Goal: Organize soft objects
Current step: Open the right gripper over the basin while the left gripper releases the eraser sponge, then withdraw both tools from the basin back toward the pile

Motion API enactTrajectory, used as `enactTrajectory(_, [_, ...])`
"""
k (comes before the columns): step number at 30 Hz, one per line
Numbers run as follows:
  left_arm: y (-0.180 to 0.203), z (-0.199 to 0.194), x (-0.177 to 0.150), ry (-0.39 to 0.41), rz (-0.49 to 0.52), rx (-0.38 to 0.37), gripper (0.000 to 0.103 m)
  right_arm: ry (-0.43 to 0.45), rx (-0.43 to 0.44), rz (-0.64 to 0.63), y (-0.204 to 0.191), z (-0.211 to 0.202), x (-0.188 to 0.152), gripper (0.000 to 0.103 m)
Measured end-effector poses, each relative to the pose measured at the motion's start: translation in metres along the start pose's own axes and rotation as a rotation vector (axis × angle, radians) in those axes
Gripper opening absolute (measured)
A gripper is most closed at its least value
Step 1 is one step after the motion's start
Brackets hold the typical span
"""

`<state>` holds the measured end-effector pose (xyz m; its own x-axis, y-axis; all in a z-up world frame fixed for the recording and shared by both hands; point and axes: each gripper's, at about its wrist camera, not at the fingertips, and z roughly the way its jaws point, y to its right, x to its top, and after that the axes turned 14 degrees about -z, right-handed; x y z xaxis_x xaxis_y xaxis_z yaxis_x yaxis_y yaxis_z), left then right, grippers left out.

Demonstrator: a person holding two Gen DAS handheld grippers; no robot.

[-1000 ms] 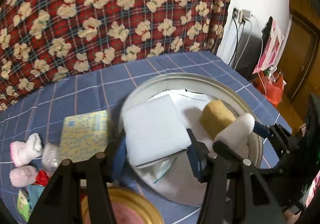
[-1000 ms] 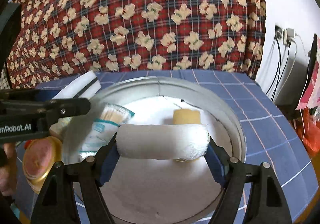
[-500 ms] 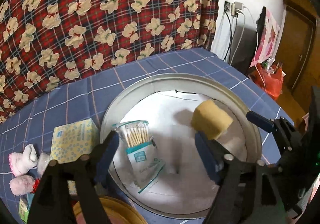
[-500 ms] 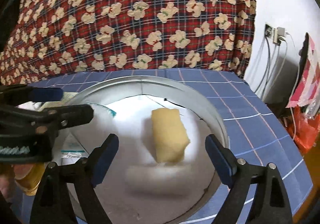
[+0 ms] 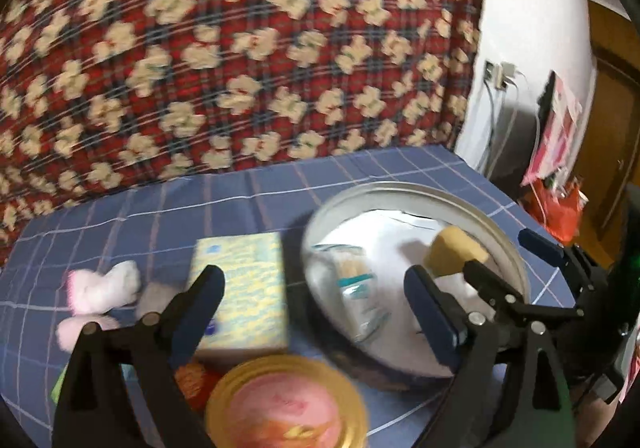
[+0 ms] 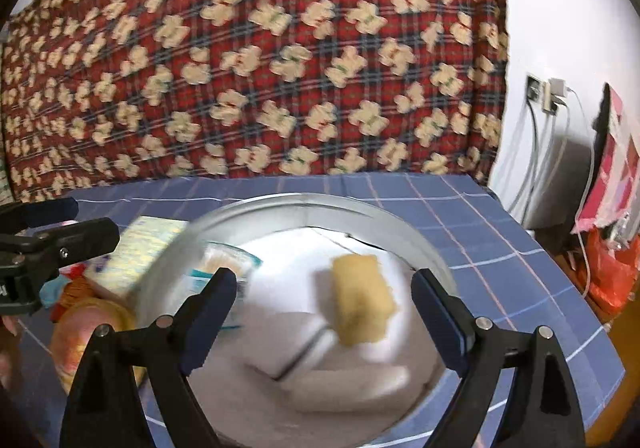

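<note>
- Left gripper (image 5: 316,298) hangs with its jaws spread wide and nothing between them, above the blue checked tablecloth (image 5: 248,187).
- Pink plush toy (image 5: 100,288) lies at the far left, a yellow tissue pack (image 5: 244,288) just beside it.
- Round metal basin (image 6: 304,203) holds a cotton-swab bag (image 6: 224,268), a yellow sponge (image 6: 362,298) and blurred white soft items (image 6: 340,376).
- Right gripper (image 6: 324,320), likewise spread and empty, hovers over the basin.
</note>
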<state>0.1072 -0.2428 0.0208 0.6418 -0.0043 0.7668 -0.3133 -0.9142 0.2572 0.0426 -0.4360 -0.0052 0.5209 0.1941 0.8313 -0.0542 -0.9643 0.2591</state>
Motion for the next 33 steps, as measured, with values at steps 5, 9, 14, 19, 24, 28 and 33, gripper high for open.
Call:
enactTrajectory(5, [-0.053,-0.023,-0.005,0.056,-0.037,0.083,0.094,0.052,0.094,-0.037,-0.032,-0.010,0.010,0.091])
enactTrajectory(9, [-0.103,-0.037,-0.011,0.076,-0.078,0.171,0.094,0.081,0.152,-0.091,-0.066,-0.016,0.017,0.091])
enactTrajectory(14, [-0.158,-0.048,-0.025,0.058,-0.096,0.271,0.095,0.090,0.249,-0.126,-0.105,-0.014,0.023,0.091])
enactTrajectory(19, [-0.209,-0.052,-0.039,0.036,-0.149,0.345,0.095,0.091,0.305,-0.179,-0.144,-0.012,0.029,0.091])
enactTrajectory(24, [-0.237,-0.045,-0.050,-0.009,-0.171,0.358,0.095,0.081,0.371,-0.246,-0.186,-0.009,0.031,0.091])
enactTrajectory(28, [-0.244,-0.037,-0.055,-0.043,-0.172,0.344,0.095,0.069,0.398,-0.301,-0.215,-0.007,0.032,0.091])
enactTrajectory(33, [-0.249,-0.027,-0.062,-0.099,-0.144,0.330,0.095,0.043,0.416,-0.333,-0.235,0.001,0.033,0.091])
